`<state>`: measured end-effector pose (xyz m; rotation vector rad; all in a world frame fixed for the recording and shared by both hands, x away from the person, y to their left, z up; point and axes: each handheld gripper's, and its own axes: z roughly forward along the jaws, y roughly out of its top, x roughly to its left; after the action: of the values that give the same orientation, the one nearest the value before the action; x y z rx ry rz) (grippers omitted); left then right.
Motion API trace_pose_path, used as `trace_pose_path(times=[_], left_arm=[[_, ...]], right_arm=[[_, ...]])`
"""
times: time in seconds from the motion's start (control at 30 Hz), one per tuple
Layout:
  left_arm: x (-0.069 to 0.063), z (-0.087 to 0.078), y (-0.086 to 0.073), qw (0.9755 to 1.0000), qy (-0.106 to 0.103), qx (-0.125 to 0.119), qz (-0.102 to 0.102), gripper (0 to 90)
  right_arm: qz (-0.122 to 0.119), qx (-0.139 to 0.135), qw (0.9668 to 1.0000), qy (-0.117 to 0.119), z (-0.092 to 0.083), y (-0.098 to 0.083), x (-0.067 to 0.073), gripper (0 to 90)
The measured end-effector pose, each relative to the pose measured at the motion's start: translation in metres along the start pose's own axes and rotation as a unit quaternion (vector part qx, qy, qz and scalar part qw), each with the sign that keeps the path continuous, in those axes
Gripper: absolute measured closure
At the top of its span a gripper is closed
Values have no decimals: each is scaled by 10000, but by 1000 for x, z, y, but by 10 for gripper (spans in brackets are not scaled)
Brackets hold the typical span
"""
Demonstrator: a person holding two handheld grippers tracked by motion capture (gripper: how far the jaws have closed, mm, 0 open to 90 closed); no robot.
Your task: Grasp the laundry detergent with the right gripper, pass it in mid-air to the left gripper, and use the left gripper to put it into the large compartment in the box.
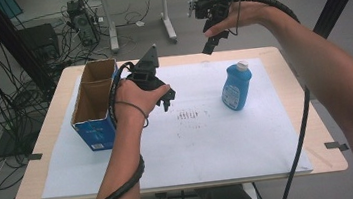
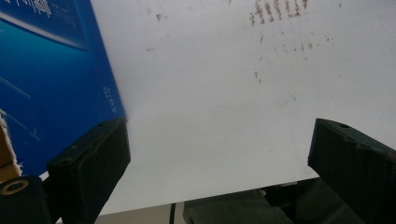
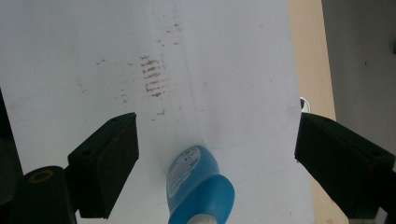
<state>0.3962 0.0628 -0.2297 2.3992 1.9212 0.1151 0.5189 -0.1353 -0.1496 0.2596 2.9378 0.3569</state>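
blue bottle white cap, blue box, white sheet brown smudges

even, soft room light, no hard glare. faint shadows fall beside the blue bottle and the carton on the white sheet. both gripper views look soft, with the near fingers blurred.

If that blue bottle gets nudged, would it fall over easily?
Probably, yes: the blue bottle stands upright, tall and narrow. Its smooth plastic looks somewhat slippery. Being flattish rather than round, it would likely slide on the white sheet, not roll.
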Motion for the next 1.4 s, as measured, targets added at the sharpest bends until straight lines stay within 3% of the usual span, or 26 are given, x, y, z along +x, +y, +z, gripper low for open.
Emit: trace_pose_path(times=[0.17,0.43,0.9,1.03,1.13,1.27,1.4], left_arm=[[-2,-1,-2,10000,11,-32,19,60],[-1,-1,-8,10000,36,-37,12,59],[-5,-1,-20,9998,42,-100,144,58],[-8,-4,-23,9996,33,-177,213,58],[-8,-6,-25,9995,38,-213,234,58],[-6,-7,-28,9994,64,-218,255,58],[-2,-5,-30,9995,90,-201,206,58]], right_arm=[[48,-68,9999,-56,-4,-7,2,132],[214,-214,9994,-183,-16,-34,8,126],[634,-397,9964,-402,-30,-106,28,112],[867,-600,9933,-474,-29,-138,36,102],[947,-700,9918,-500,-26,-150,40,92],[1166,-1057,9860,-547,-14,-181,48,82],[1371,-1233,9812,-575,2,-203,52,69]])
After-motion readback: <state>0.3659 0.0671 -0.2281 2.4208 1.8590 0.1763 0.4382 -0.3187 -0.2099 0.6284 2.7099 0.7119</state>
